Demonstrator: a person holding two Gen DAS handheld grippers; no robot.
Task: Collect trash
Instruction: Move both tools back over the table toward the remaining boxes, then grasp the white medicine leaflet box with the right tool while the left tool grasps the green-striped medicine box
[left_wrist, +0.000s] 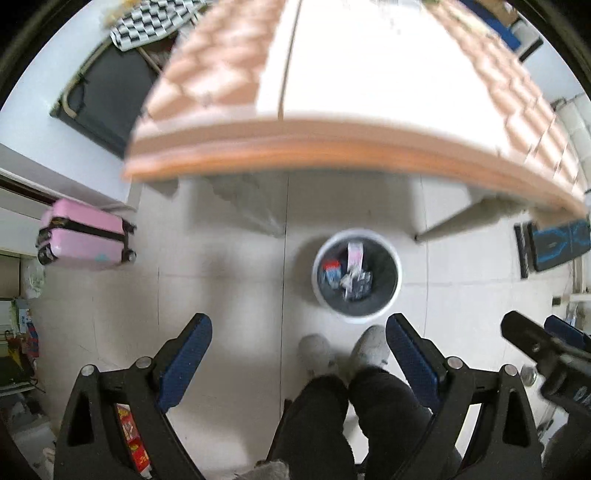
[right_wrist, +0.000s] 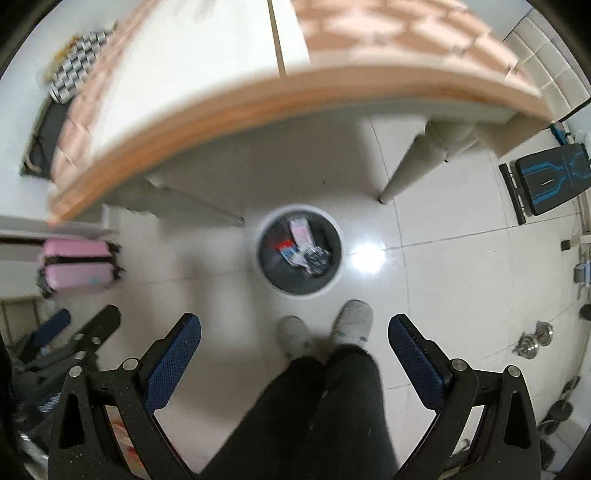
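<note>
White bin w/ wrappers on floor; L tongs + R tongs wide apart, empty

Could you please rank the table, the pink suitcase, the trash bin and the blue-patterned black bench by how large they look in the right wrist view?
1. table, by far the largest.
2. trash bin.
3-4. pink suitcase and blue-patterned black bench look alike; fisheye distortion at the edges makes ranking them unsure.

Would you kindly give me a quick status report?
Left gripper open, empty. Right gripper open, empty. Trash bin on floor ahead, wrappers inside. Person's feet beside bin; nothing blocking.
</note>
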